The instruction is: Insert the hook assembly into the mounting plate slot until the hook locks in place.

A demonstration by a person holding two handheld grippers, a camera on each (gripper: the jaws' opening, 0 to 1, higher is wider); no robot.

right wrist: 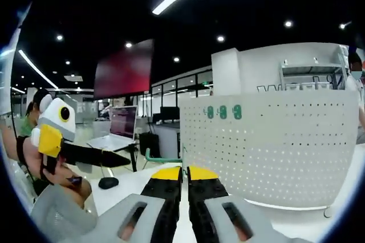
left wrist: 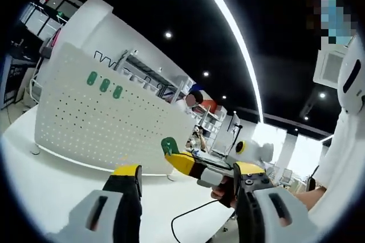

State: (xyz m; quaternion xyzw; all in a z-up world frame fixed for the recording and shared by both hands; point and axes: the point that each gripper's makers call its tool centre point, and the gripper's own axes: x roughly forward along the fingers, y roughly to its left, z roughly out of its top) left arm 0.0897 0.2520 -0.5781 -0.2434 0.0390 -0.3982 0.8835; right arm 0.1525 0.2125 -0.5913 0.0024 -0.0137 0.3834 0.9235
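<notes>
A: Start at the left gripper – how do its jaws stand?

B: Wide apart, nothing between them. Through the gap comes the right gripper, reaching in from the right, with a green hook piece at its yellow tips. It seems pinched there, though the tips cover its lower part.

A: And in the right gripper view?

B: The right gripper has its yellow-tipped jaws drawn almost together, only a thin slit left. The green piece itself can't be made out there; the jaw tips hide whatever sits between them.

A: Where is the mounting plate?

B: The white perforated panel stands upright on the white worktop, beyond the jaws and apart from them. In the left gripper view the panel is to the far left, curved by the lens. Three green hooks already sit in a row near its top edge; in the right gripper view those hooks are small and their shape is hard to read.

A: Anything at the edges?

B: The left gripper enters the right gripper view from the left, held in a hand, cut off by the rim. A laptop and a mouse lie far left
</notes>
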